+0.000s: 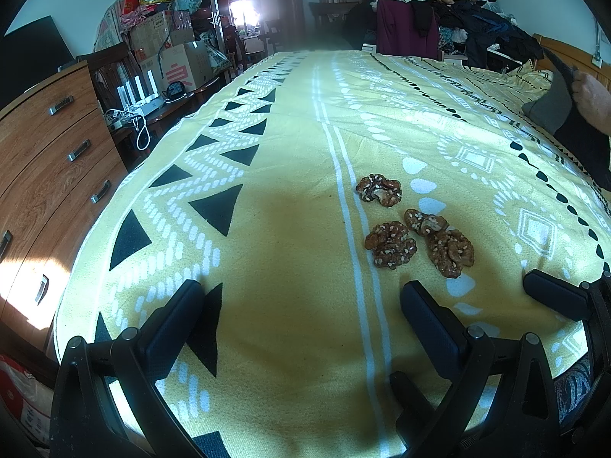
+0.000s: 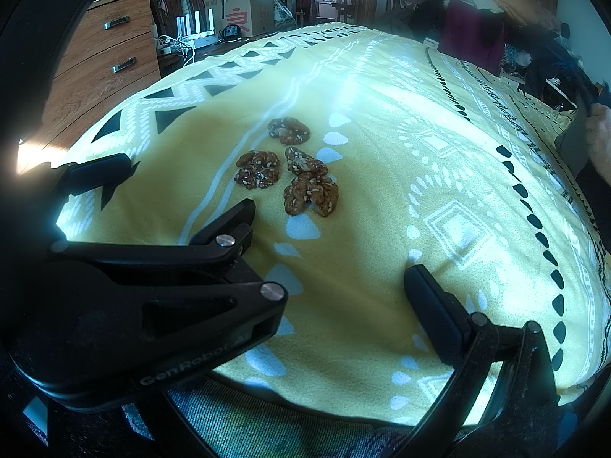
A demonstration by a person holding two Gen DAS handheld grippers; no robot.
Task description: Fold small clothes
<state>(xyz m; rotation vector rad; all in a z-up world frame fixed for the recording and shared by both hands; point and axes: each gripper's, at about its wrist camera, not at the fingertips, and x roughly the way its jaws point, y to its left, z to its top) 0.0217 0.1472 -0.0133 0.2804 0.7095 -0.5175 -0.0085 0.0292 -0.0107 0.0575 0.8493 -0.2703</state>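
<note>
A bed (image 1: 290,152) covered by a yellow bedspread with white and black geometric patterns fills both wrist views. The left claw (image 1: 301,316) sits low at the near edge with its two black fingers spread wide and nothing between them. The right claw (image 2: 328,252) is just to its right, also spread and empty; in its own view the left claw's body blocks the left finger.

Four walnut pieces (image 1: 412,227) coated in seeds lie on the bedspread just beyond both claws, clustered beside a white stripe.

The clothing to be folded is not laid out in front of the claws. The only small garment near is a dark cloth (image 1: 565,110) at the far right edge of the bed, held by a person's hand (image 1: 594,99). A heap of clothes (image 1: 439,4) sits at the far end of the bed.

Risks, as a judgement: a garment spread here could land on the sticky-looking walnuts, picking up crumbs or folding them inside. A claw sweeping forward could scatter them. Reaching right could collide with the person's hand. A claw closing on thin cloth may also pinch the bedspread.
</note>
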